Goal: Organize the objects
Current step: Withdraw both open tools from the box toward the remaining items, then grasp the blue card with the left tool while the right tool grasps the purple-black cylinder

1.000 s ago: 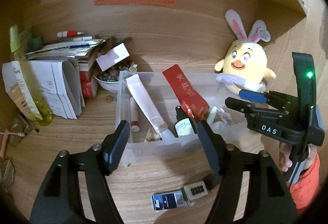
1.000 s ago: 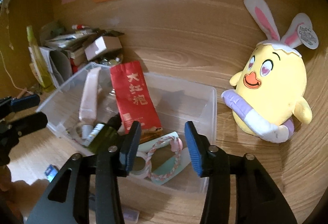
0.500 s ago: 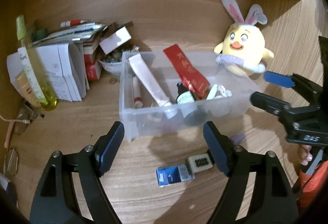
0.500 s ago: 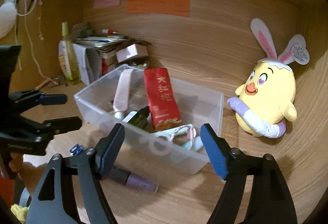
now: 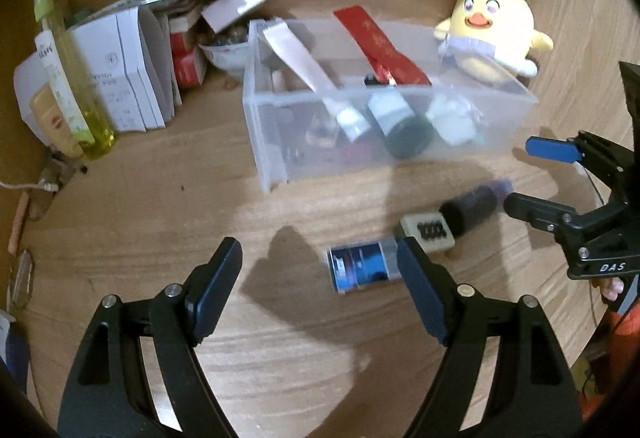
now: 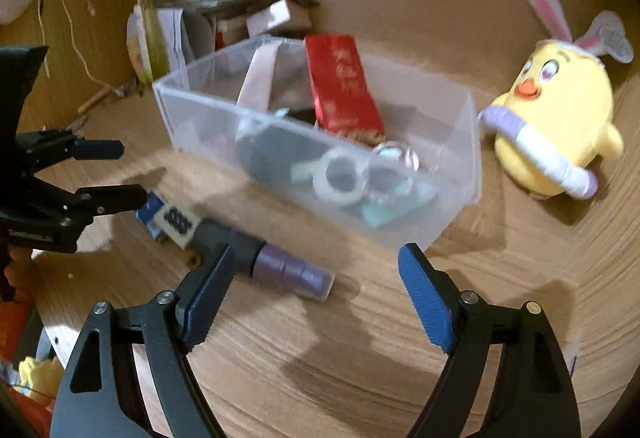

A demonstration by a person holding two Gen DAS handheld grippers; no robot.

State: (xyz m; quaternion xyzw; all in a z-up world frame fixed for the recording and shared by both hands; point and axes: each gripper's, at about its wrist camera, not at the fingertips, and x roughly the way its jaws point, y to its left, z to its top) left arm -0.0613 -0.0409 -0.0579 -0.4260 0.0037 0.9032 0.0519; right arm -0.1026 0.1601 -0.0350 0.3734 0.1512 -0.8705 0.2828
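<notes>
Left gripper [image 5: 320, 278]: jaws spread wide with nothing between the pads; held over bare wood in front of the bin, its right finger just beside the blue box; these jaws have just been opening, now steady
Right gripper [image 6: 314, 284]: jaws wide apart and empty, only desk between the pads; they have just been opening; its left finger stands over the dark end of the purple tube without gripping it
Clear plastic bin [image 5: 400, 99]: sits on the desk toward the back wall, open-topped; a red packet [image 6: 340, 85] and a pale pink tube [image 5: 298, 57] lean inside it, along with a dark bottle [image 5: 400, 121] and some ring-shaped bits too blurred to name
Purple tube [image 6: 294, 274]: lying flat on the desk in front of the bin, outside it, near the front edge
White block with black marks [image 5: 428, 234]: on the desk, touching the tube's dark end
Blue box [image 5: 360, 268]: flat on the desk, next to the white block
Yellow plush chick with rabbit ears [image 6: 556, 117]: upright at the bin's right end, near the back of the desk
Back left corner: papers and boxes piled up, with a yellow-green bottle [image 5: 68, 77] standing in front
</notes>
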